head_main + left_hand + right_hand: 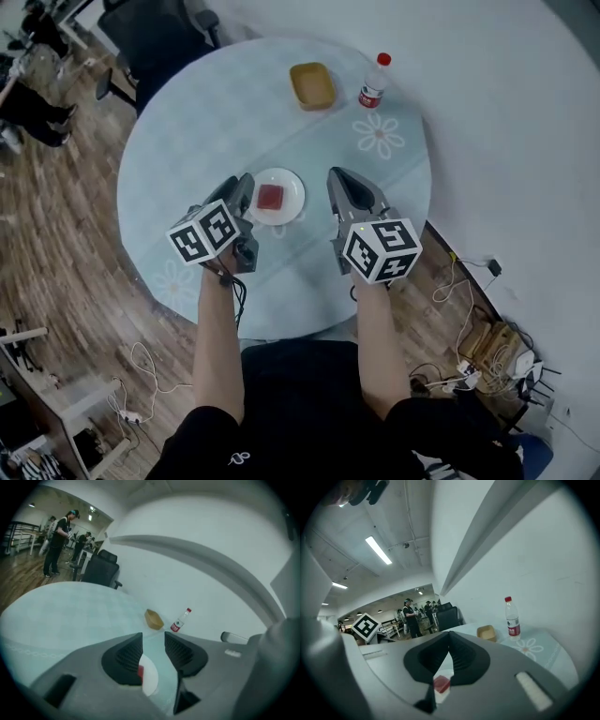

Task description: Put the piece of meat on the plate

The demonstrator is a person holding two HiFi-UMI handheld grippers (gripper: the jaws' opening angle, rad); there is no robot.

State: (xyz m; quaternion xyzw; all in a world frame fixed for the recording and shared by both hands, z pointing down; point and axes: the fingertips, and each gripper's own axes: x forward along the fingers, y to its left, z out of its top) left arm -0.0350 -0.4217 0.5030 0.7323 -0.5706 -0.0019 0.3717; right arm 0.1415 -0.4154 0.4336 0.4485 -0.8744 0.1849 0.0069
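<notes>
A red piece of meat (270,196) lies on a small white plate (293,186) in the middle of the round pale-blue table (187,141). My left gripper (246,184) hangs just left of the plate, its jaws apart with nothing between them. In the left gripper view the left gripper (153,637) shows the plate (151,680) and the meat (140,671) below through the gap. My right gripper (339,177) is held to the right of the plate. In its own view the right gripper (449,633) has its tips together, empty, above the meat (441,684).
A shallow yellow-brown dish (312,85) and a plastic water bottle (373,84) with a red cap stand at the table's far side. A black office chair (159,37) is beyond the table. Cables and a power strip (473,370) lie on the floor at the right. People (58,538) stand far off.
</notes>
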